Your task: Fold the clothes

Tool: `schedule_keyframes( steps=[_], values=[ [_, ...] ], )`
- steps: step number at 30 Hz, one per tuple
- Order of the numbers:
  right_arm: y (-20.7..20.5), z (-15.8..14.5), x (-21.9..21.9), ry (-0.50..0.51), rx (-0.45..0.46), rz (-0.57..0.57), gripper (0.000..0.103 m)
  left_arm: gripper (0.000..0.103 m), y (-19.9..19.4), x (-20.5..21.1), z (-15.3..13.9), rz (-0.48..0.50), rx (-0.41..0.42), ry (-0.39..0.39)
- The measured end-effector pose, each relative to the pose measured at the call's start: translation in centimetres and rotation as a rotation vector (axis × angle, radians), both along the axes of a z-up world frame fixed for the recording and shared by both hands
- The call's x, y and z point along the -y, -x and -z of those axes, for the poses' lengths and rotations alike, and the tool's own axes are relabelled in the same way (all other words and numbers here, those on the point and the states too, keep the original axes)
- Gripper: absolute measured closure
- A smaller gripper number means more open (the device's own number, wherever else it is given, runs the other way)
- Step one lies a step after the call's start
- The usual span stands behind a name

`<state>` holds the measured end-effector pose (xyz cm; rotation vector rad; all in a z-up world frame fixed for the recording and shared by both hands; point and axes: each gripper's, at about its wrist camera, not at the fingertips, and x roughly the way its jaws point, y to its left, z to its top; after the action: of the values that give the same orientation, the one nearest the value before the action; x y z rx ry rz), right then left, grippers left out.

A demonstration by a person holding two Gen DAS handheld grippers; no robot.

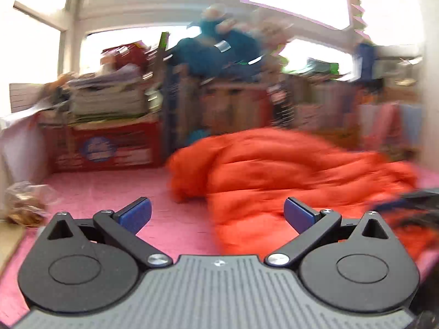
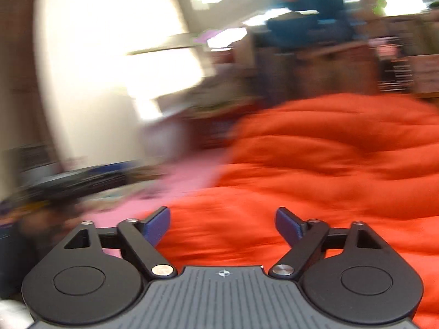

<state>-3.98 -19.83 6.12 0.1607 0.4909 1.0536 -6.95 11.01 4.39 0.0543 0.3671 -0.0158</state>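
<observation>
An orange garment (image 1: 274,170) lies crumpled in a heap on a pink cloth-covered surface (image 1: 109,192). In the left wrist view my left gripper (image 1: 217,211) is open, its blue pads wide apart, with the near edge of the garment under its right finger and nothing between the pads. In the right wrist view the same orange garment (image 2: 329,164) fills the right half of the blurred picture. My right gripper (image 2: 222,224) hovers over its near edge, open, with no cloth pinched. The left gripper (image 2: 90,178) shows as a dark blur at the left of that view.
A red cardboard box (image 1: 107,148) under stacked papers stands at the back left. A crinkled clear bag (image 1: 24,203) lies at the left edge. Cluttered shelves and a teal bundle (image 1: 216,49) stand behind the garment, below bright windows.
</observation>
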Motion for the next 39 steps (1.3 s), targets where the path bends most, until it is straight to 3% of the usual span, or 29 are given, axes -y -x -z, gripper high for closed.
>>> schedule_keyframes(
  steps=[3, 5, 9, 13, 16, 20, 25, 32, 35, 39],
  values=[
    [1.8, 0.6, -2.6, -0.023, -0.043, -0.211, 0.029, 0.000, -3.5, 0.6, 2.4, -0.009, -0.103, -0.095],
    [2.1, 1.9, -4.4, -0.010, -0.092, -0.274, 0.029, 0.000, -4.9, 1.0, 4.0, 0.004, -0.179, -0.112],
    [0.8, 4.6, -6.9, 0.020, -0.210, -0.244, 0.030, 0.000, -6.0, 0.1, 6.0, -0.004, -0.298, -0.030],
    [0.4, 4.8, -8.3, 0.083, -0.122, -0.136, 0.030, 0.000, -6.4, -1.9, 6.6, -0.017, -0.348, 0.099],
    [1.2, 4.6, -9.0, 0.114, -0.029, -0.063, 0.030, 0.000, -6.3, -2.3, 6.1, -0.013, -0.353, 0.096],
    [1.8, 4.3, -8.3, 0.108, 0.017, -0.019, 0.030, 0.000, -6.3, -2.2, 6.1, -0.003, -0.360, 0.078],
    [1.2, 4.6, -8.2, 0.145, 0.030, 0.009, 0.017, 0.000, -6.6, -1.8, 6.3, 0.001, -0.363, 0.058],
    [0.4, 5.0, -14.3, 0.084, -0.012, -0.162, 0.013, 0.000, -6.8, -1.8, 6.2, -0.001, -0.384, 0.052],
    [1.0, 4.9, -14.5, 0.048, -0.028, -0.263, 0.014, 0.000, -6.8, -1.9, 6.3, 0.008, -0.383, 0.046],
    [2.3, 4.8, -13.2, 0.061, 0.005, -0.304, 0.020, 0.000, -6.7, -1.8, 6.4, 0.010, -0.372, 0.043]
  ],
)
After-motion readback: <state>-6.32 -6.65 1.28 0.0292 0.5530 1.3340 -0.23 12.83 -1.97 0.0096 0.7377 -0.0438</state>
